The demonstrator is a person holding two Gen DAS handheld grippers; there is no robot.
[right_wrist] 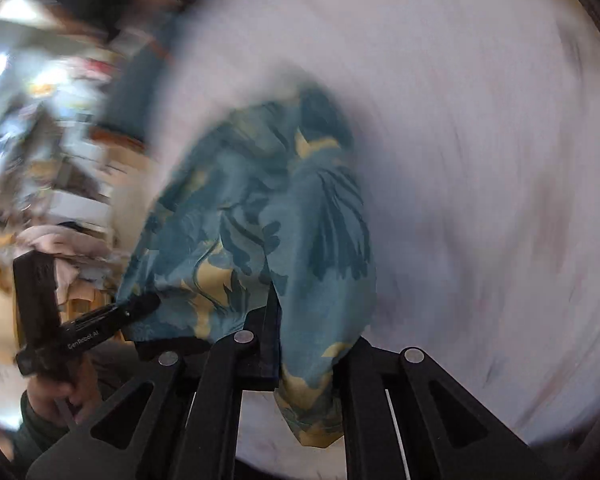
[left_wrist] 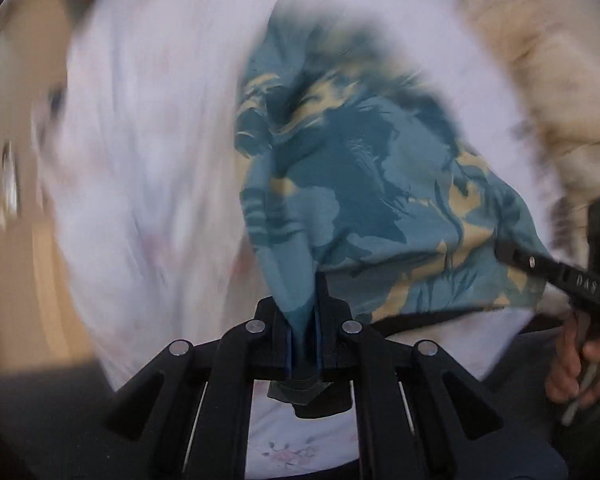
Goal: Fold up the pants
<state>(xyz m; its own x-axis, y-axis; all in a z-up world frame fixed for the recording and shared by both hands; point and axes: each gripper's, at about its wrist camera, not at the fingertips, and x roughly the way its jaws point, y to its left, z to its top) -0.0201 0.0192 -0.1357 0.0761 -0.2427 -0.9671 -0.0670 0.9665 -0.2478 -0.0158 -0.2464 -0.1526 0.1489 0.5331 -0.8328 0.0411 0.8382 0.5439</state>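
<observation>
The pants (left_wrist: 364, 184) are teal with dark and yellow leaf print. They hang lifted above a white sheet (left_wrist: 148, 140), held between both grippers. My left gripper (left_wrist: 303, 320) is shut on one bunched edge of the pants. My right gripper (right_wrist: 300, 344) is shut on another edge of the pants (right_wrist: 260, 216), with cloth draping over its right finger. The right gripper also shows at the right of the left wrist view (left_wrist: 512, 256), pinching the cloth. The left gripper shows at the left of the right wrist view (right_wrist: 140, 304). Both views are motion-blurred.
The white floral sheet (right_wrist: 480, 160) covers a bed beneath the pants. A beige fluffy blanket (left_wrist: 548, 80) lies at the upper right. Cluttered shelves and piled clothes (right_wrist: 60, 160) stand to the left. A wooden floor (left_wrist: 16, 208) runs beside the bed.
</observation>
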